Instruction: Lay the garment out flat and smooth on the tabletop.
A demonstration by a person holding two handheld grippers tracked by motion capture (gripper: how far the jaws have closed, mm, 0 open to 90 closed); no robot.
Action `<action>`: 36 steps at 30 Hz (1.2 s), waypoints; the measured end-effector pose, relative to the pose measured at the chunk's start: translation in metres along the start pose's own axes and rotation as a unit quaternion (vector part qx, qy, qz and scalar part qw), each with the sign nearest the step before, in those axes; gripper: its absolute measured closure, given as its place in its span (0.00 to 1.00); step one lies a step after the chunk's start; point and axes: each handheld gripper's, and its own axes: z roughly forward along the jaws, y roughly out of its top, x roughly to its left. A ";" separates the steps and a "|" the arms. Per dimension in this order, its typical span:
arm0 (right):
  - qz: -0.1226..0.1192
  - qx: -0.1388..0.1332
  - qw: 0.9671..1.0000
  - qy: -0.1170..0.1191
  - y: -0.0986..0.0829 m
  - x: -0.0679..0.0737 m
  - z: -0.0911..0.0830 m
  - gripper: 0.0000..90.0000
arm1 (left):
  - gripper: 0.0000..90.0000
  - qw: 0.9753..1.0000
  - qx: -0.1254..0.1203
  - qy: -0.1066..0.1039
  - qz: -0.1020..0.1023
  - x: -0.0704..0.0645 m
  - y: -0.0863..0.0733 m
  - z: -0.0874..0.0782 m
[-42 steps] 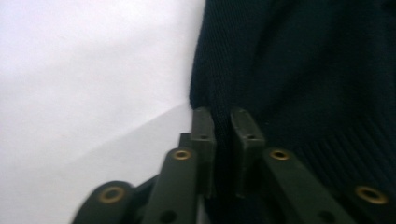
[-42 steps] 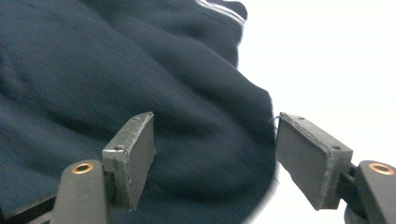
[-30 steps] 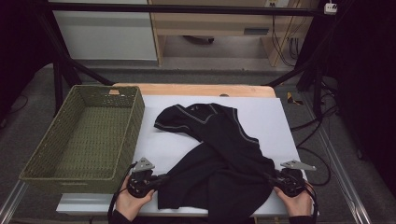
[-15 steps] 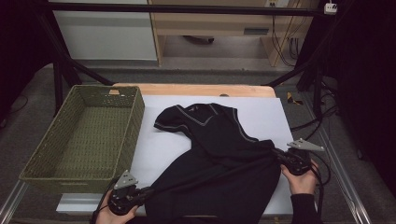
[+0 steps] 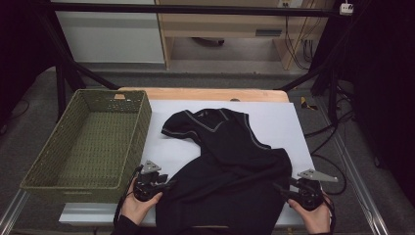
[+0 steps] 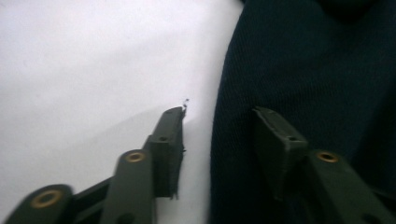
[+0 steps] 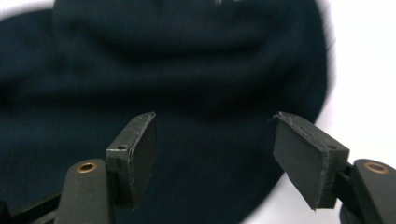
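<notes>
1. We see the black shirt (image 5: 226,166) lying on the white-covered desk (image 5: 279,120), its collar and grey-trimmed sleeve toward the far side and its hem spread along the near edge.
2. Compared with half a second ago, the hem no longer stretches taut between our hands; it now lies slack and rounded on the desk, and the body of the shirt sits fuller and wider.
3. Our left gripper (image 5: 166,183) rests at the shirt's near-left edge. Earlier it was lower and further left, off the desk's corner; it has come back in toward the cloth.
4. In the left gripper view its fingers (image 6: 170,140) stand apart, one over bare white desk (image 6: 84,70), the other over the dark shirt (image 6: 303,70), with the cloth's edge between them and nothing gripped.
5. Our right gripper (image 5: 284,188) sits at the near-right corner of the shirt, lower on the desk than before.
6. In the right gripper view its fingers (image 7: 137,154) are spread wide over the shirt (image 7: 187,70), holding nothing.
7. The green woven basket (image 5: 129,142) stands at the left of the desk, just where it was.
</notes>
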 end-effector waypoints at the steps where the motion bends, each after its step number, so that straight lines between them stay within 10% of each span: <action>1: -0.002 0.009 1.000 -0.003 -0.003 0.003 0.001 0.35 | 0.71 1.000 0.003 -0.006 -0.001 0.000 0.000 0.000; 11: -0.015 0.032 0.997 -0.062 -0.009 0.014 0.003 0.62 | 0.94 1.000 0.002 -0.008 0.003 -0.006 -0.001 -0.002; 13: -0.012 0.035 0.998 -0.049 -0.008 0.014 0.002 0.87 | 0.95 1.000 -0.005 -0.008 0.001 -0.006 -0.001 -0.006; 16: -0.011 0.039 0.999 -0.025 -0.008 0.013 0.000 0.96 | 0.95 1.000 -0.020 -0.010 -0.004 -0.006 -0.002 -0.017; 28: 0.019 -0.035 0.999 -0.013 0.010 -0.018 -0.073 0.97 | 0.95 0.997 -0.063 -0.039 -0.027 -0.013 -0.025 -0.087; 33: -0.003 0.015 0.999 -0.040 0.014 -0.019 -0.039 0.91 | 0.92 0.999 -0.027 -0.013 -0.020 -0.008 -0.022 -0.061; 36: -0.016 0.019 0.997 -0.067 0.013 -0.014 -0.018 0.71 | 0.68 0.999 -0.031 0.000 -0.008 -0.009 -0.017 -0.045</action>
